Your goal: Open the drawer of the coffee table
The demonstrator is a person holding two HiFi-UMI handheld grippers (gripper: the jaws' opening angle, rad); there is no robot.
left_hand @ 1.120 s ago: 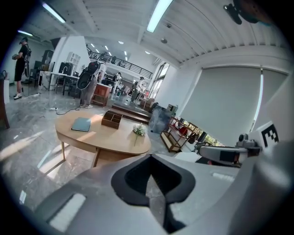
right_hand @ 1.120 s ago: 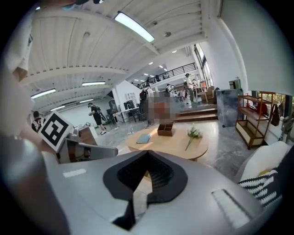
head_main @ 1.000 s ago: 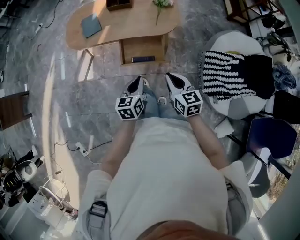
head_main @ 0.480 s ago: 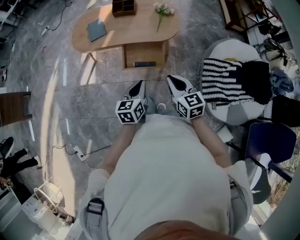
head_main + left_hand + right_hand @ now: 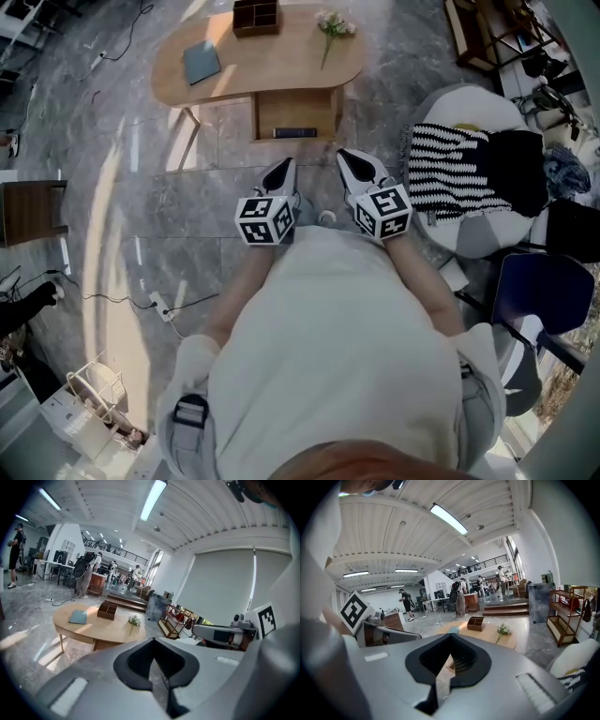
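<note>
Drawer [image 5: 295, 111] at upper centre of the head view, tucked under the near edge of the oval wooden tabletop [image 5: 281, 61], well apart from both tools. Looks like a stiff wooden box, probably light and likely to slide straight out under a steady, level pull; unlikely to be fragile. Best taken by the dark bar [image 5: 294, 132] low on its front, judged to be a handle, though too small to tell from something lying inside. Cannot tell whether already pulled out, nor its contents. Left tool [image 5: 284, 169] and right tool [image 5: 349, 159] held side by side near the middle of the frame, each with jaws pressed together and empty. On the tabletop: a dark compartmented box [image 5: 256, 14], seemingly empty, a blue-grey book [image 5: 202, 63] and a sprig of flowers [image 5: 331, 25].
</note>
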